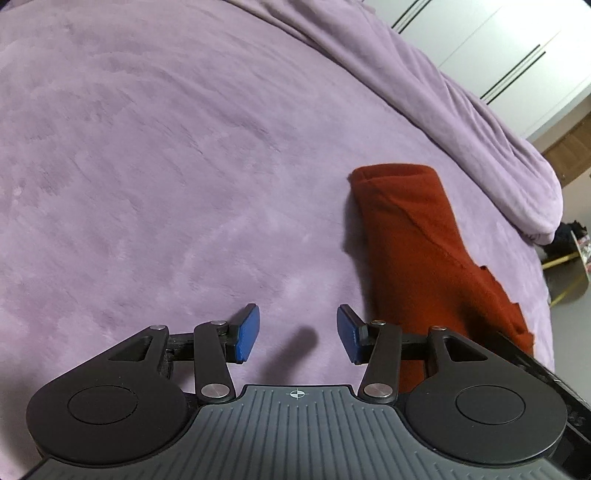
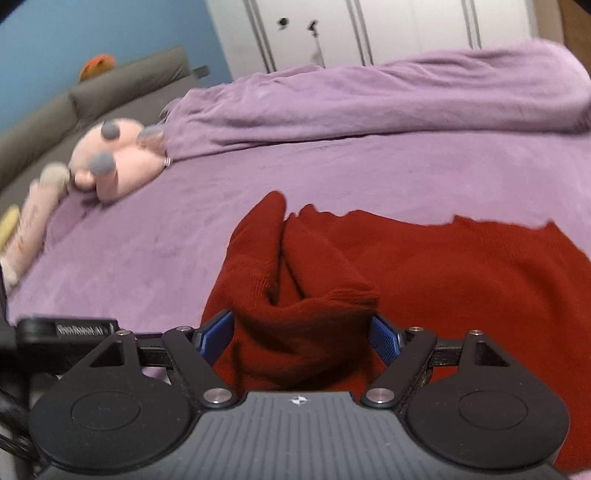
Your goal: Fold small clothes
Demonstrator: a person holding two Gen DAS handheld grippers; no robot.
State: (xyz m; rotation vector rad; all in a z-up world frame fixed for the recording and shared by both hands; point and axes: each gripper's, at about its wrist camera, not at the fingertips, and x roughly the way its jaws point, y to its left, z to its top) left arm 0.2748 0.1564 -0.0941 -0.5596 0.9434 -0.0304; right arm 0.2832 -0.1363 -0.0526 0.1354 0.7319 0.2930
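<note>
A rust-red knit garment [image 1: 417, 236] lies partly folded on the purple bed cover [image 1: 147, 166]. In the left wrist view my left gripper [image 1: 298, 334] is open and empty over bare cover, just left of the garment's edge. In the right wrist view the red garment [image 2: 424, 273] spreads across the bed, with a bunched fold of it [image 2: 303, 325] between the blue pads [image 2: 384, 341] of my right gripper [image 2: 301, 332]. The jaws stand wide apart around the bunch and do not pinch it.
A rumpled purple duvet [image 2: 369, 107] lies along the far side of the bed. A pink plush toy [image 2: 107, 162] and other soft toys sit at the left by a grey headboard [image 2: 110, 92]. White wardrobe doors [image 2: 369, 29] stand behind. The bed's edge and floor [image 1: 569, 280] show on the right.
</note>
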